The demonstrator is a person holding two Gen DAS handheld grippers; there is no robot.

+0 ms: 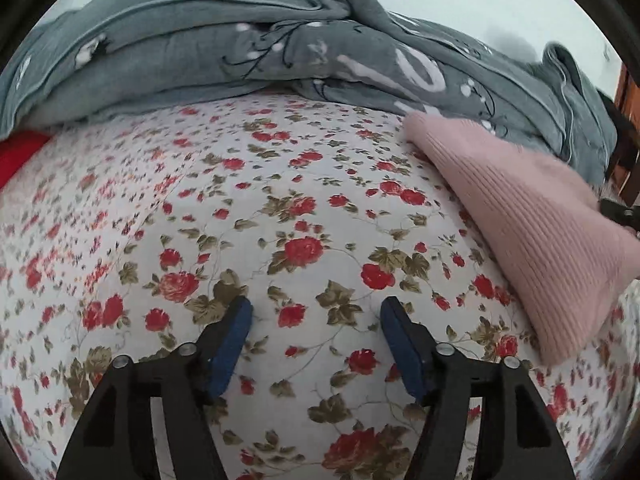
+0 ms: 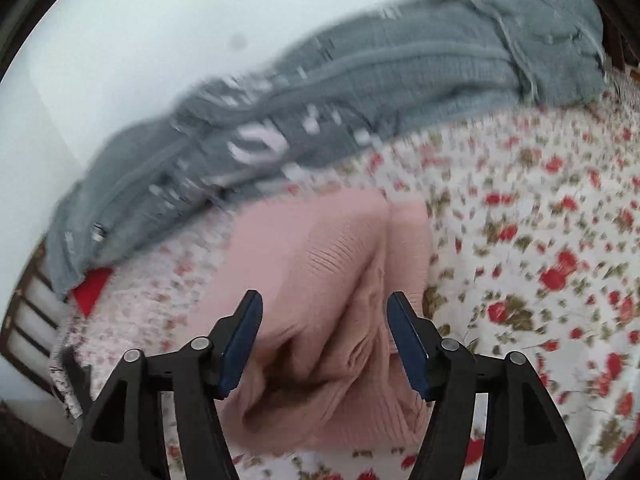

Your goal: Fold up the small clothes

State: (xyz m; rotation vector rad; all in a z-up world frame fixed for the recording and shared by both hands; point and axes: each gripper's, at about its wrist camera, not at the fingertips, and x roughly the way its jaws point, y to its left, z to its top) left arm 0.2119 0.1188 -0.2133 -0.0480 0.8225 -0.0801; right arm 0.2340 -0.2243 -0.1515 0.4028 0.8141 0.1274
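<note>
Firstly, left wrist view: the left gripper (image 1: pixel 316 312) hangs over the floral sheet (image 1: pixel 248 216), its jaws wide apart and holding nothing; the pink knit (image 1: pixel 532 236) lies on the sheet well off to the right, apart from this gripper; a grey quilt (image 1: pixel 208 48) is heaped along the far side, and a red cloth (image 1: pixel 20 152) shows at the left edge under it.

Next, right wrist view, which is blurred: the right gripper (image 2: pixel 324 312) stands directly over the knit (image 2: pixel 320 264), jaws wide and around nothing, the blue pads (image 2: pixel 408 344) flanking a raised ridge of gathered fabric; whether the pads touch it cannot be told; the quilt (image 2: pixel 360 92) lies beyond, the sheet (image 2: pixel 540 240) to the right.

Judged from its ribbing and slack folds, the knit is soft, light and stretchy, likely to sag and drag rather than slide; a hem or corner, pinched through both layers, seems the best hold.
</note>
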